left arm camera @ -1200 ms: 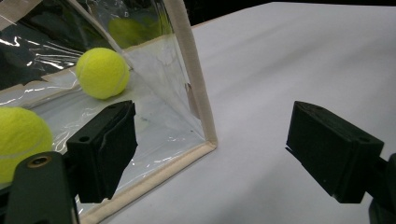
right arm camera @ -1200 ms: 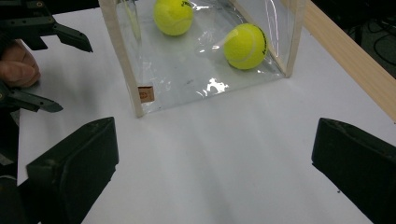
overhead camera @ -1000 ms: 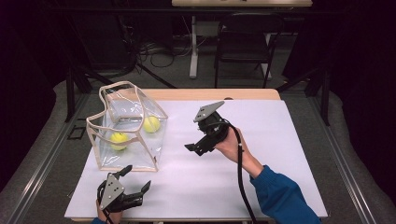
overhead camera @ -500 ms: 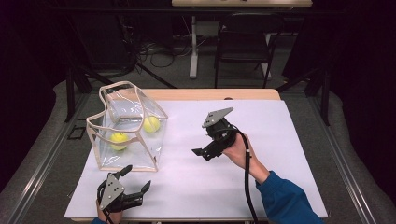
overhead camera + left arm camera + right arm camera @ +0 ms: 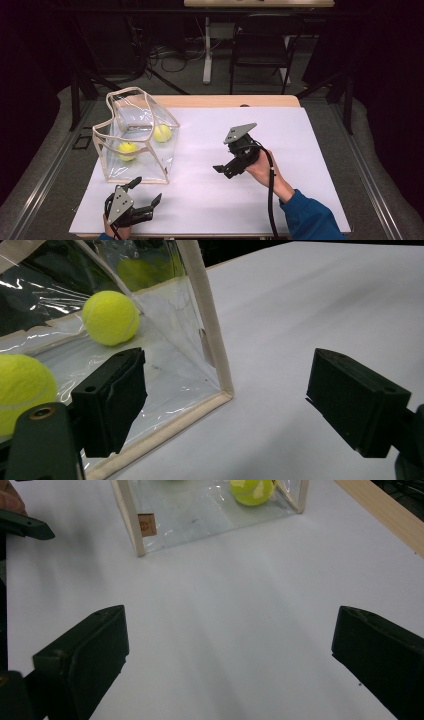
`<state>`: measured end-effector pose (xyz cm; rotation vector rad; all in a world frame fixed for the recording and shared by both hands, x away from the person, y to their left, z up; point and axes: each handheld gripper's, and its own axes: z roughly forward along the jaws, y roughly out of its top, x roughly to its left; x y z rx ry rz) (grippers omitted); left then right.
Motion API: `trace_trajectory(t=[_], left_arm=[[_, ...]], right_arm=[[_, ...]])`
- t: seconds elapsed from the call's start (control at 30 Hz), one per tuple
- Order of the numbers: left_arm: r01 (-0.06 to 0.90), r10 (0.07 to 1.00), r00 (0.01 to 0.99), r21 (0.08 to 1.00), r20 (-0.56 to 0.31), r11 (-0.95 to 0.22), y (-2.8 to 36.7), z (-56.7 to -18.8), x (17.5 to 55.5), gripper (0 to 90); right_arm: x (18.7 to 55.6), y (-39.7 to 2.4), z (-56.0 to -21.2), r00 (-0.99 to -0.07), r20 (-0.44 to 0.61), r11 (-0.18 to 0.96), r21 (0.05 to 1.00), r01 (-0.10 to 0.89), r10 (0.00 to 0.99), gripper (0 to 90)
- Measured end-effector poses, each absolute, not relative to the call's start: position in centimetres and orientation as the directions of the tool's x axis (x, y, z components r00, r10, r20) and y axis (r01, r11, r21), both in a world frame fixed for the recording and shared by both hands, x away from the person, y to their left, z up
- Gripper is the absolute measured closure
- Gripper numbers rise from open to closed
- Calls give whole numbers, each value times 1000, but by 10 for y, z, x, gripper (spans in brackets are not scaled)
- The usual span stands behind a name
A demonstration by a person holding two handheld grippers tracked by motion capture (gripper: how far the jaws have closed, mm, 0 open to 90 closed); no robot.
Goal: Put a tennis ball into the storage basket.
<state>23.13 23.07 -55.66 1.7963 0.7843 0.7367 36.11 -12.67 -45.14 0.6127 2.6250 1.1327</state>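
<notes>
A clear plastic bag (image 5: 135, 135) with beige trim stands at the table's left, holding two yellow tennis balls (image 5: 127, 150) (image 5: 162, 132). My left gripper (image 5: 146, 190) rests open near the front edge, just in front of the bag. In the left gripper view its jaws stand wide apart around empty space (image 5: 225, 400), with the bag's corner trim (image 5: 207, 325) and a ball (image 5: 110, 317) close ahead. My right gripper (image 5: 224, 171) hovers open over the middle of the table, pointing at the bag (image 5: 200, 510). Nothing sits between its jaws (image 5: 227, 650).
A white sheet (image 5: 300, 150) covers the table, with a wooden strip (image 5: 225, 101) along the far edge. Behind the table are a dark chair (image 5: 260, 50) and cables on the floor (image 5: 170, 55). A tip of the left gripper (image 5: 25, 525) shows in the right gripper view.
My right gripper has drawn back to the right and toward the person, away from the bag. The left gripper and the bag have not moved.
</notes>
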Motion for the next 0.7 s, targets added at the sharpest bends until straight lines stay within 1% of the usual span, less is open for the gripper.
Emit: trace_trajectory(t=[0.7], left_arm=[[179,788,602,940,130,-292,230,-557,231,162]], right_arm=[[352,-163,-488,-857,-7,601,716,355,515,6]])
